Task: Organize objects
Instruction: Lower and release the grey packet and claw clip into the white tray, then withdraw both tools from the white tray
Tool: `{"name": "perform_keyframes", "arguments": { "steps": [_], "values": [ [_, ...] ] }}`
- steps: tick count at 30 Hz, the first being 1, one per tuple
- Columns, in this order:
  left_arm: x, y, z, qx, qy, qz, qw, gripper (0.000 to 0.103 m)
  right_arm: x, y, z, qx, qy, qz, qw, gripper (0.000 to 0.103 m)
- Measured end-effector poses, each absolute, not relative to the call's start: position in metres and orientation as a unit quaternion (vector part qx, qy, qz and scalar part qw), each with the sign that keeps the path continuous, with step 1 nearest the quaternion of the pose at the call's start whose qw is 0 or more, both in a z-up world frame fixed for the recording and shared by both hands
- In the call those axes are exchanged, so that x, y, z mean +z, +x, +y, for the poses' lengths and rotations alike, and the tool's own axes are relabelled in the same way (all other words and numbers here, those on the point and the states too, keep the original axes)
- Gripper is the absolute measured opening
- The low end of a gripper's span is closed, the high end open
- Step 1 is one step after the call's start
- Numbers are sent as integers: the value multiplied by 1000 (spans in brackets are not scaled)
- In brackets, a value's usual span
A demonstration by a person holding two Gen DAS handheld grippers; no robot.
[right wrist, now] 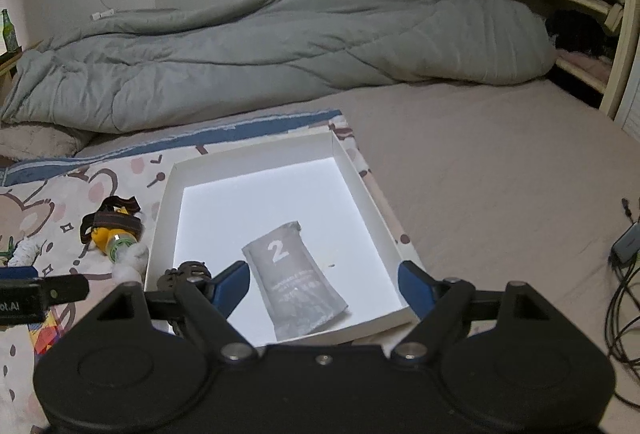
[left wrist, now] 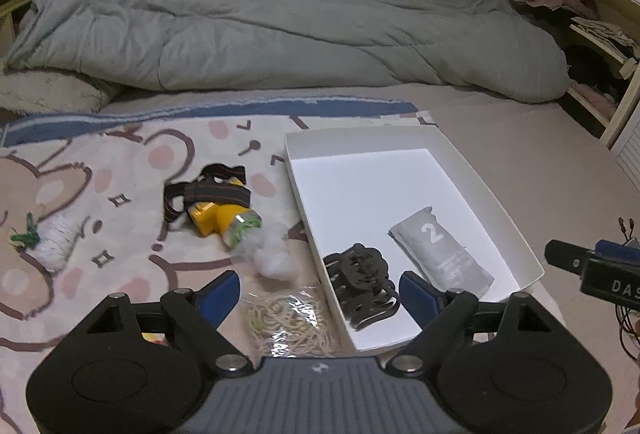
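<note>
Hovering with jaws wide and empty, left gripper (left wrist: pixel 320 286) and right gripper (right wrist: pixel 322 284) face the white box (left wrist: pixel 496 202); next, I judge, comes the bag of rubber bands (left wrist: pixel 290 324).

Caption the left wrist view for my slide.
Open left gripper over rubber bands; hair clip and pouch already boxed.

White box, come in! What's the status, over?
Both hand-held grippers open, empty. White box holds grey pouch and black clip. Headlamp, rubber bands outside. Nothing blocking.
</note>
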State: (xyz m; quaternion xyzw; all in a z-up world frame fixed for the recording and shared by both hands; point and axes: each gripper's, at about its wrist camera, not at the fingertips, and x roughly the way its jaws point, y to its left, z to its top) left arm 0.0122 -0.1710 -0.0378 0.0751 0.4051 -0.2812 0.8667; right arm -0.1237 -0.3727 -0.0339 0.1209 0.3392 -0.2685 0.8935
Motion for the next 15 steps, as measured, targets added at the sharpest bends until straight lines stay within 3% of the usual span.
{"name": "perform_keyframes", "arguments": {
  "steps": [10,15],
  "values": [
    [-18,-6,-161,-293,95,377,873,101,-12,-146,-357,-288,111,323,895,91],
    [-20,-13,-162,-300,105,364,876,103,-10,-157,-351,-297,105,325,892,94]
  ]
}}
